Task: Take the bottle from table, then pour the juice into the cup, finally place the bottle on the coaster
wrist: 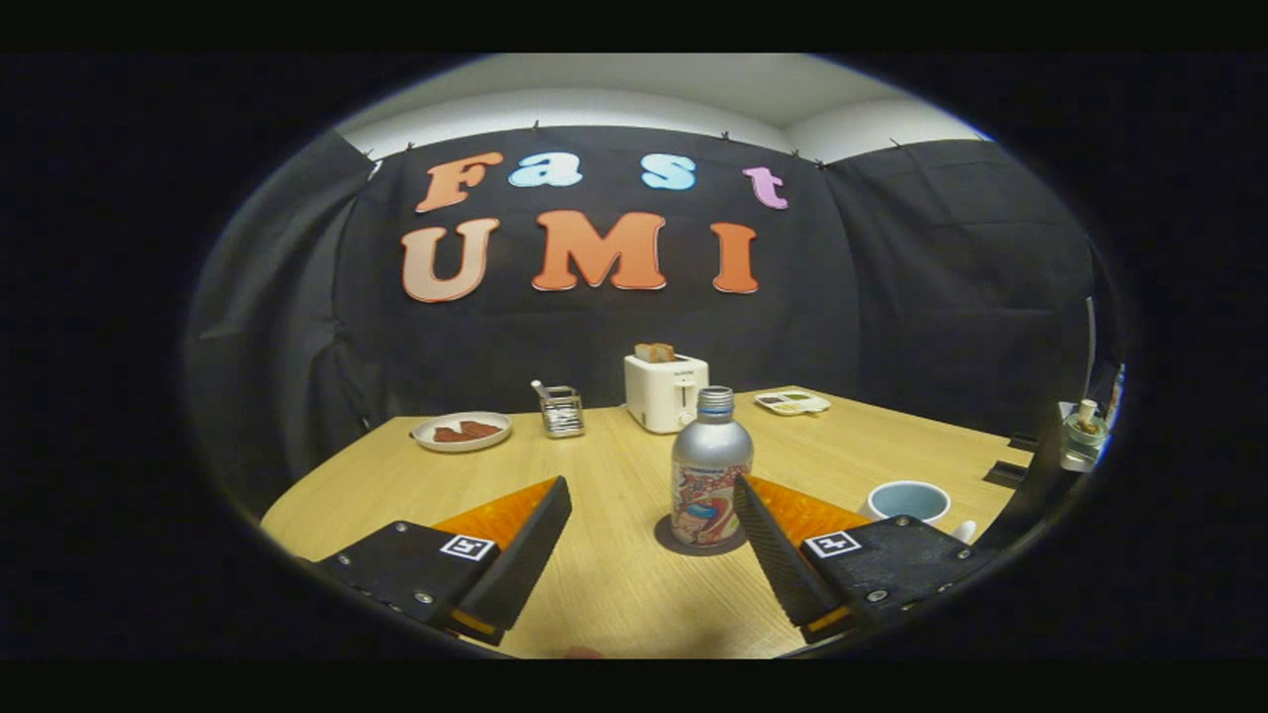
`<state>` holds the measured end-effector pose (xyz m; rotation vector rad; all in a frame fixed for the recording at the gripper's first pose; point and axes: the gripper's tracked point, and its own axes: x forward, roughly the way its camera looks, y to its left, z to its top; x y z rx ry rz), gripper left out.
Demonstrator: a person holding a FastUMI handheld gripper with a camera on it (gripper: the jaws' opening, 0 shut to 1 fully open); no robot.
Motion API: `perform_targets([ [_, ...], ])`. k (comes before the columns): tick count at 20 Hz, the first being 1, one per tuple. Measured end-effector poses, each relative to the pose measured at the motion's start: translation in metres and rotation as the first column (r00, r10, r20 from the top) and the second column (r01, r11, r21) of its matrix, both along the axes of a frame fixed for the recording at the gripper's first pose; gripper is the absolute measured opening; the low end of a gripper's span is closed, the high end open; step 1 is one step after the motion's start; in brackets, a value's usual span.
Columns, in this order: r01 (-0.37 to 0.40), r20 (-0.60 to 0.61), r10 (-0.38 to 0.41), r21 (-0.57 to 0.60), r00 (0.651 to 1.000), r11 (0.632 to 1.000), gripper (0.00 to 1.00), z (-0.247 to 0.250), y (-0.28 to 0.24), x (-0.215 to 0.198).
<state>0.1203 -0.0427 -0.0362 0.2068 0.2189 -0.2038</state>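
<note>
Silver bottle [710, 465] stands upright on the dark coaster [684, 544], just ahead of the spread, empty tongs [649, 540] — practically against the right-hand finger. A sloppy move could tip it toward the cup [907, 500] on the desk [614, 584].

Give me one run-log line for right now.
gripper: open, empty | bottle: upright on coaster, capped, just ahead, beside one finger | cup: on table, beside bottle
</note>
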Motion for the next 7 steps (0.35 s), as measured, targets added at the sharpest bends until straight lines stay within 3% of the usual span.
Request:
perform_targets([
  [7, -0.141, 0.047, 0.145, -0.083, 0.988, 0.986, 0.97, 0.034, 0.038, -0.031],
])
